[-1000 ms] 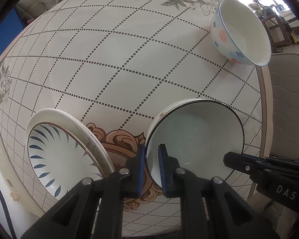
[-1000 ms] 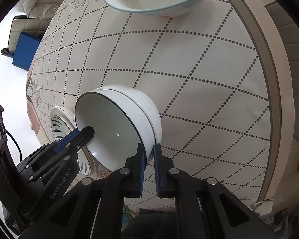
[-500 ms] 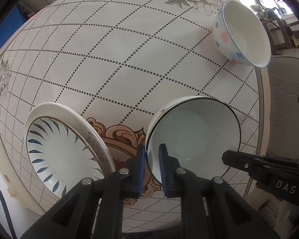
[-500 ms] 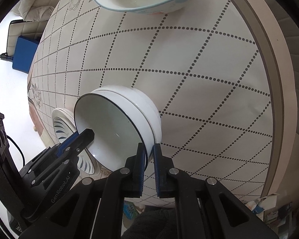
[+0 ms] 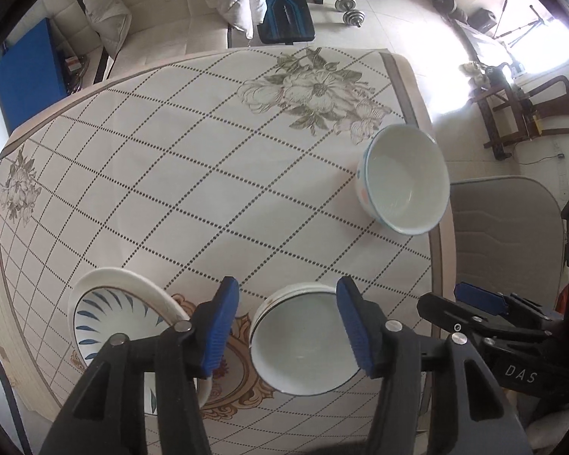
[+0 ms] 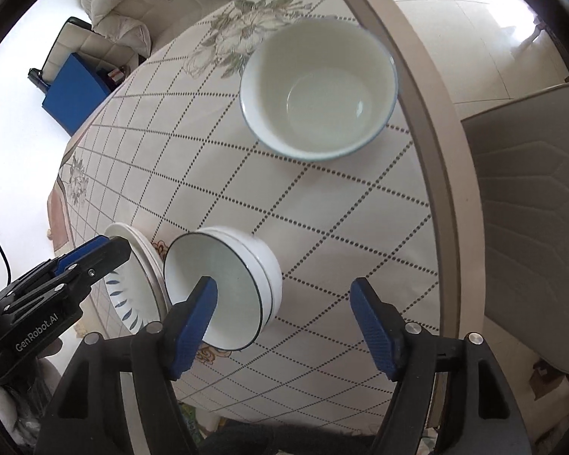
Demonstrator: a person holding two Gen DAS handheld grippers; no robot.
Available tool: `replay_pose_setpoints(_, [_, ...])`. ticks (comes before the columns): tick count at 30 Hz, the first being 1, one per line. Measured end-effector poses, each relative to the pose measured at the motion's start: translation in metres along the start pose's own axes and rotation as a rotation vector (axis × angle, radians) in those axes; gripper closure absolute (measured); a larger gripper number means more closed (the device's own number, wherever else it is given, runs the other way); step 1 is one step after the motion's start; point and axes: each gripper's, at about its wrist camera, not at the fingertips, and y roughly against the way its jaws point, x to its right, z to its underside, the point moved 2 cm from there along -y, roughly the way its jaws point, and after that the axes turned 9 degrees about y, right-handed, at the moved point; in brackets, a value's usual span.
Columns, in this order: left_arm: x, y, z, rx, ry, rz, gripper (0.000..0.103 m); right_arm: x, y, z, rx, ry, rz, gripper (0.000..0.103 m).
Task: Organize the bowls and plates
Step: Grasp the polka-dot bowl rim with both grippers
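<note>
Nearby, a round table (image 5: 193, 174) wears a cloth with dotted diamonds and printed flowers. Largest on it is a deep white bowl (image 6: 318, 91) with a thin blue rim, near the right edge. A plate (image 5: 121, 322) with blue feather strokes lies at the front left. Beside it sits a stack of white bowls (image 6: 227, 284) with a dark rim. The left gripper (image 5: 288, 326) and the right gripper (image 6: 284, 326) hover above the stack, both spread wide, holding nothing.
</note>
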Motion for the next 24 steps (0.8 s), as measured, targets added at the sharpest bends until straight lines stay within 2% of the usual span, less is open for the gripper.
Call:
replay_pose_setpoints(4, [0.029, -0.015, -0.037, -0.021, 0.009, 0.029, 0.051, 0.026, 0.021, -0.033, 0.101, -0.001, 0.052, 0.028])
replay_pose_setpoints(7, [0.047, -0.032, -0.060, -0.042, 0.004, 0.033, 0.051, 0.045, 0.020, -0.058, 0.125, -0.015, 0.078, 0.028])
replay_pose_setpoints(14, [0.074, -0.080, -0.090, -0.125, -0.029, 0.003, 0.051, 0.076, -0.006, -0.102, 0.060, -0.013, 0.066, 0.028])
replay_pose_setpoints(16, [0.076, -0.092, -0.093, -0.151, -0.023, -0.005, 0.053, 0.077, -0.018, -0.107, 0.037, 0.000, 0.050, 0.028])
replay_pose_setpoints(20, [0.077, -0.105, -0.097, -0.165, -0.012, -0.002, 0.053, 0.082, -0.031, -0.116, 0.011, 0.007, 0.073, 0.032])
replay_pose_setpoints(22, [0.078, -0.109, -0.097, -0.172, -0.017, 0.002, 0.062, 0.085, -0.035, -0.119, 0.001, -0.001, 0.059, 0.033])
replay_pose_setpoints(23, [0.079, -0.111, -0.096, -0.181, -0.024, -0.001, 0.073, 0.086, -0.037, -0.121, -0.005, -0.002, 0.051, 0.035])
replay_pose_setpoints(24, [0.080, -0.113, -0.095, -0.186, -0.032, -0.006, 0.076, 0.087, -0.039, -0.122, -0.010, -0.001, 0.047, 0.037])
